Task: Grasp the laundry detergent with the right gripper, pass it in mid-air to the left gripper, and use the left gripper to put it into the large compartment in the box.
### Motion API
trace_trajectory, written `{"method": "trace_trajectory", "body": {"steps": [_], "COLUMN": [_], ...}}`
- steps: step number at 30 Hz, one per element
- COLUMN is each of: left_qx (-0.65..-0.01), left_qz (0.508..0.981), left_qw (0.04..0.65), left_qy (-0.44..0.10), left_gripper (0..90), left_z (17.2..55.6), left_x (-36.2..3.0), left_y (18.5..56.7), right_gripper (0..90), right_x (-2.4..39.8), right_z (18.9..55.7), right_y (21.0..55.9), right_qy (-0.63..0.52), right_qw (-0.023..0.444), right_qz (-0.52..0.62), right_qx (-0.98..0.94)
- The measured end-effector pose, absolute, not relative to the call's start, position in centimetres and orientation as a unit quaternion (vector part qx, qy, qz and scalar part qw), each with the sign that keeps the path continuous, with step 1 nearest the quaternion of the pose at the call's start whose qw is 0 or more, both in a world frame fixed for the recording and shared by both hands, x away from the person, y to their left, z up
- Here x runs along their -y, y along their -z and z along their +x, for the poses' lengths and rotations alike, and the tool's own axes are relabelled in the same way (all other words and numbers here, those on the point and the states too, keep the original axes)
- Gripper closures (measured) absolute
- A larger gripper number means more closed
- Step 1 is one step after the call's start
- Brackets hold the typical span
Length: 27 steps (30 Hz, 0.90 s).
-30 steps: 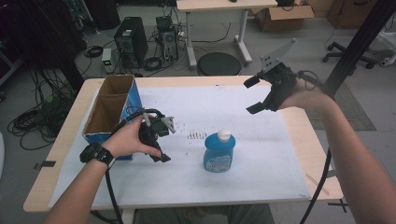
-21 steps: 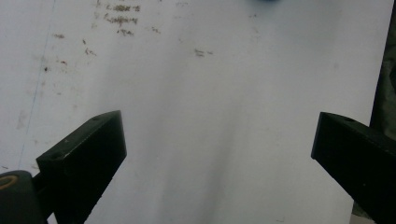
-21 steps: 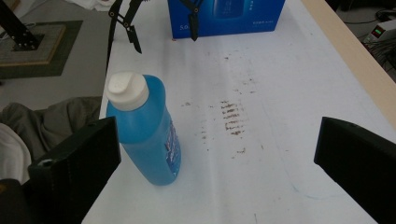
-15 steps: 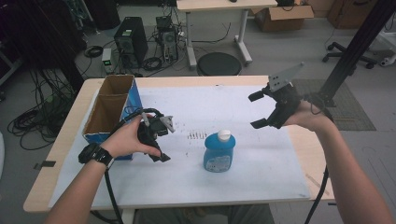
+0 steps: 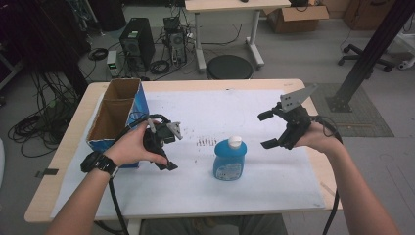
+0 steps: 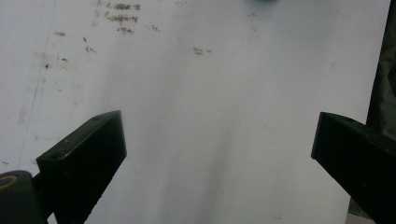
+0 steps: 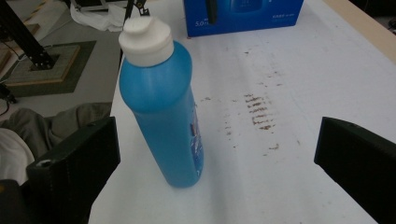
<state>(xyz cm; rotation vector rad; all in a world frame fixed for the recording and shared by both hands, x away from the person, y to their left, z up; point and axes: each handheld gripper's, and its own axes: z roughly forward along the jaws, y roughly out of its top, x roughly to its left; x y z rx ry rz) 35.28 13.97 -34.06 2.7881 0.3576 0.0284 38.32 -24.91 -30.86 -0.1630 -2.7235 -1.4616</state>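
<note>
Bottle (image 5: pixel 230 159) stood upright on the white sheet (image 5: pixel 244 186) that covered the table (image 5: pixel 63 161), a little toward the person's side of its middle. It was blue with a white cap (image 5: pixel 235 141), and in the right gripper view it (image 7: pixel 162 107) rose just ahead of the jaws, nearer the left one, touching neither. A patch of brown smudges (image 5: pixel 206 142) marked the sheet just to the bottle's left in the high view.

Right hand-held gripper (image 5: pixel 268 129) hovered above the sheet to the right of the bottle, near it but apart, its jaws spread wide and pointed at the bottle. Nothing lay between them.

Left hand-held gripper (image 5: pixel 171 149) sat low over the sheet on the other side of the bottle, just beside the box (image 5: pixel 115 115). Its jaws were also spread apart and held nothing; the left gripper view showed bare, stained sheet between them.

The box, blue outside and brown cardboard inside, stood open-topped at the table's left edge, with two compartments visible. In the right gripper view its blue side (image 7: pixel 243 16) showed beyond the bottle.
</note>
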Motion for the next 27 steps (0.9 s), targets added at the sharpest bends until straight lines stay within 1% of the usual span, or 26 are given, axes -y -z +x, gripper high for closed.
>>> {"method": "trace_trajectory", "body": {"steps": [6,16,19,21,27], "left_qx": [-0.123,-0.122,-0.122,-0.122,-0.122], "left_qz": [0.979,0.979,0.980,0.979,0.979], "left_qw": [0.163,0.160,0.160,0.160,0.161], "left_qy": [-0.009,-0.008,-0.008,-0.009,-0.009], "left_gripper": [3.8,3.8,3.8,3.8,3.8], "left_z": [35.2,35.2,35.2,35.2,35.0], "left_x": [-13.8,-13.7,-13.7,-13.7,-13.8], "left_y": [34.1,34.1,34.1,34.1,34.1], "right_gripper": [0.2,0.2,0.2,0.2,0.2], "right_x": [24.3,23.1,22.6,22.2,21.0], "right_z": [37.5,36.4,36.1,36.1,35.5], "right_y": [33.1,35.7,36.2,36.6,37.7], "right_qy": [0.473,0.485,0.488,0.494,0.492], "right_qw": [0.036,0.054,0.048,0.054,0.051], "right_qz": [-0.054,-0.055,-0.054,-0.057,-0.053], "right_qx": [0.878,0.871,0.870,0.866,0.868]}}
